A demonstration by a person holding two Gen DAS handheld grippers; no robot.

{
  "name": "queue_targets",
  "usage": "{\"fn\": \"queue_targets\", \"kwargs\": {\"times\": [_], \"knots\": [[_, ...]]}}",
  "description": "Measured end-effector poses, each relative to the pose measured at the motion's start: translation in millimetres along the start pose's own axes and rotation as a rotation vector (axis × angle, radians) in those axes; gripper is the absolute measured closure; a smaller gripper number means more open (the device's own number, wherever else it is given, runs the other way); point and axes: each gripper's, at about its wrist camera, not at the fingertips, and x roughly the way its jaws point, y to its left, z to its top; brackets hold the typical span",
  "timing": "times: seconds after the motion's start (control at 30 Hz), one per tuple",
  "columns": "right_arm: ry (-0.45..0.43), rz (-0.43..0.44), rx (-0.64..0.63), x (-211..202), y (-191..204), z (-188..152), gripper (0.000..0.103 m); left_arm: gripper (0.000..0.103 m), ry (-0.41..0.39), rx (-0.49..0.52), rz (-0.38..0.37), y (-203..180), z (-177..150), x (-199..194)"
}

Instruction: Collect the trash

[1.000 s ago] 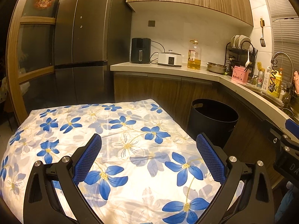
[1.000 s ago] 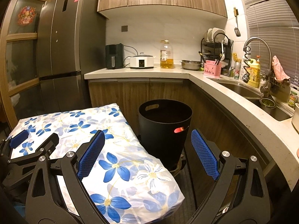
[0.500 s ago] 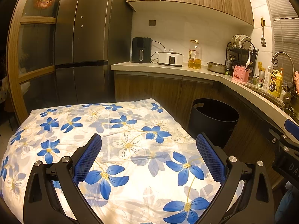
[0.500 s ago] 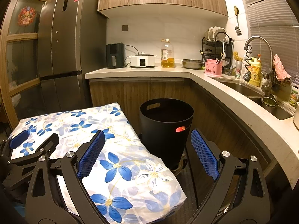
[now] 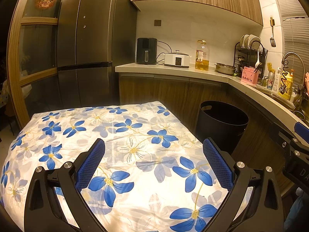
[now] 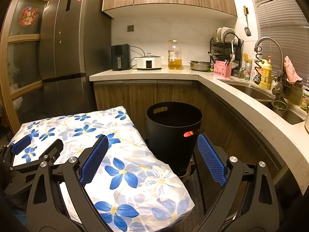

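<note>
A black round trash bin [image 6: 173,133] stands on the floor by the wooden cabinets; something red shows through its handle hole. It also shows in the left wrist view [image 5: 222,123]. My left gripper [image 5: 154,152] is open and empty above a table under a white cloth with blue flowers [image 5: 108,135]. My right gripper [image 6: 152,147] is open and empty, above the table's right edge [image 6: 139,174] and facing the bin. The left gripper [image 6: 36,147] shows at the left of the right wrist view. No trash item shows on the cloth.
A dark fridge [image 5: 87,44] stands behind the table. The L-shaped counter [image 6: 241,94] holds an air fryer [image 6: 120,57], a cooker, an oil bottle [image 6: 174,55], a steel bowl, a dish rack and a sink with a tap [image 6: 270,44].
Both grippers stay open and almost still. The views shift only slightly.
</note>
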Motion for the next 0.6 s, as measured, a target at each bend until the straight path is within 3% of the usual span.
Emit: {"fn": "queue_targets", "kwargs": {"times": [0.6], "knots": [[0.005, 0.01, 0.0, 3.5, 2.0, -0.7, 0.011, 0.006, 0.004, -0.002, 0.007, 0.0, 0.1, 2.2]]}}
